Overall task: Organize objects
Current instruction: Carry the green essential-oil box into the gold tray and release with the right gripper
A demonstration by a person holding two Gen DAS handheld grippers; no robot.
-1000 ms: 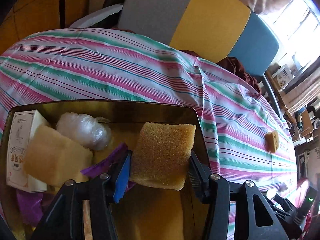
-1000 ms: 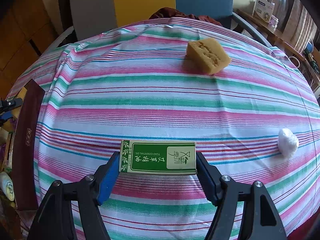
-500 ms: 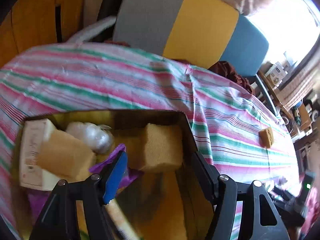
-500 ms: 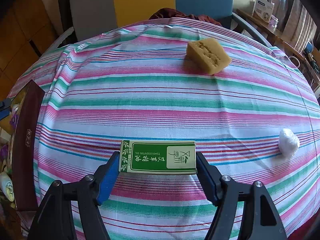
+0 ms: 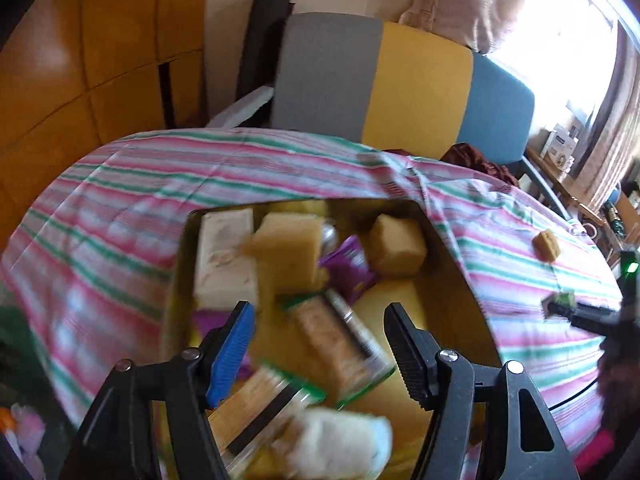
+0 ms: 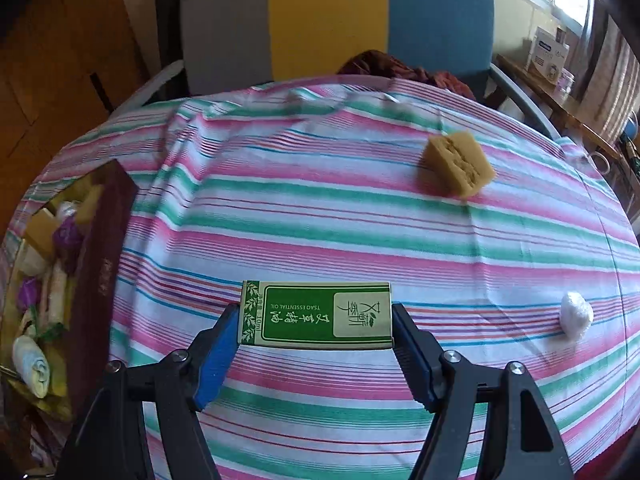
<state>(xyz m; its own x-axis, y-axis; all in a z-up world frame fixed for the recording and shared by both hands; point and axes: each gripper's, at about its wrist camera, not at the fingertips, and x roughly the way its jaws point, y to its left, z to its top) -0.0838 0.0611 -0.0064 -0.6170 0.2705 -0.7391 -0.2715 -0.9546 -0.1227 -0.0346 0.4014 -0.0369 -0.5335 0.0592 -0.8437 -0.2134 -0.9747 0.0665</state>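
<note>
While your left gripper (image 5: 320, 344) hangs released above the gold-lined box (image 5: 452, 280), a tan sponge block (image 5: 396, 245) lies inside. Your right gripper (image 6: 316, 338) grasps the green-and-cream essential-oil carton (image 6: 316, 315) over the striped cloth (image 6: 320, 208).

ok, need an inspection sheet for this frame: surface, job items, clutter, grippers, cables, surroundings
Surface: striped pink, green and white tablecloth, wrinkled at the far edge.
Job's things: dark open storage box at left, filled with sponges and packets; green essential oil carton; tan sponge block and white wrapped ball loose on the cloth.
Clutter: dark red cloth at the far edge.
Grippers: left gripper open above the box, holding nothing; right gripper shut on the carton.
Cables: nothing seen.
Surroundings: grey, yellow and blue chair back; wooden panelling; window at right.
</note>
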